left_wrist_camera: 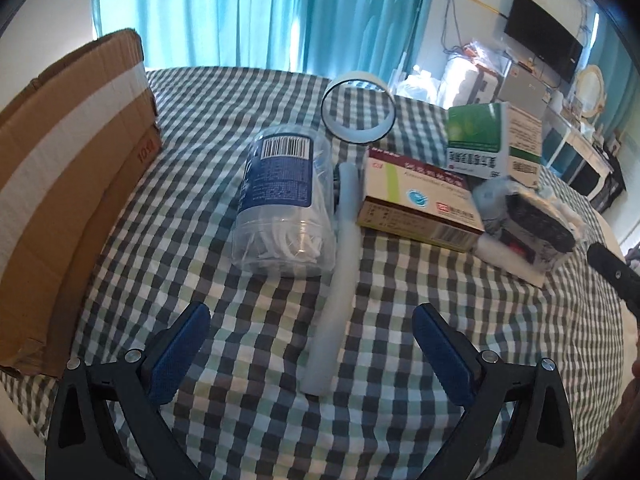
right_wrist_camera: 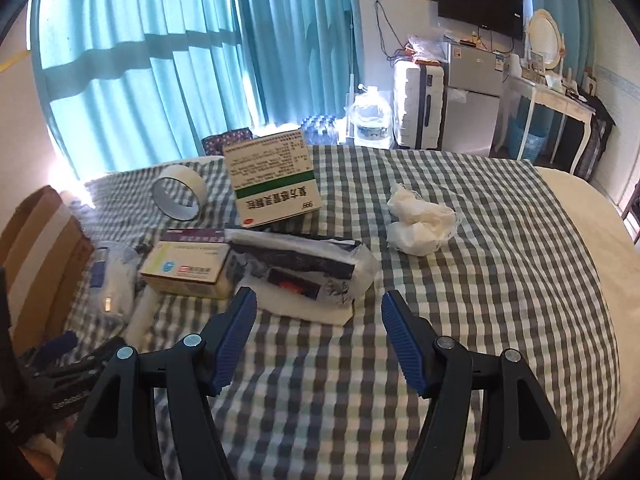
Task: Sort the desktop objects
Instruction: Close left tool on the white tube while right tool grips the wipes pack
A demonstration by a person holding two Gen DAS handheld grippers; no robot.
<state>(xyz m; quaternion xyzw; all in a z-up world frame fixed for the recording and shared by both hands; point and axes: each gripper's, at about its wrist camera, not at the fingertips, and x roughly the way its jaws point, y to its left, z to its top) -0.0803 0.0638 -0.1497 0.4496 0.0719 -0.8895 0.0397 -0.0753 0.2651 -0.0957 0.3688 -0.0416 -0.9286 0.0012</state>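
Since the pale tube (left_wrist_camera: 340,268) lies lengthwise right ahead of the left gripper (left_wrist_camera: 311,340), whose jaws are wide and empty, I'd pinch it mid-length; it looks light, probably smooth and rolly. Clear jar (left_wrist_camera: 282,204) touches its left, cardboard box (left_wrist_camera: 60,184) far left. Right gripper (right_wrist_camera: 319,338) is wide too, near the wrapped packet (right_wrist_camera: 304,268).

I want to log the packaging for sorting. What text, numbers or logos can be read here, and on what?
"999", upside down: green-and-white medicine box, bottom corner.
Large Chinese characters on that box: present, too blurred to transcribe.
Red-and-cream medicine box: print blurred.
Clear jar: barcode only, label text illegible.
Cardboard box: red marking, unreadable.
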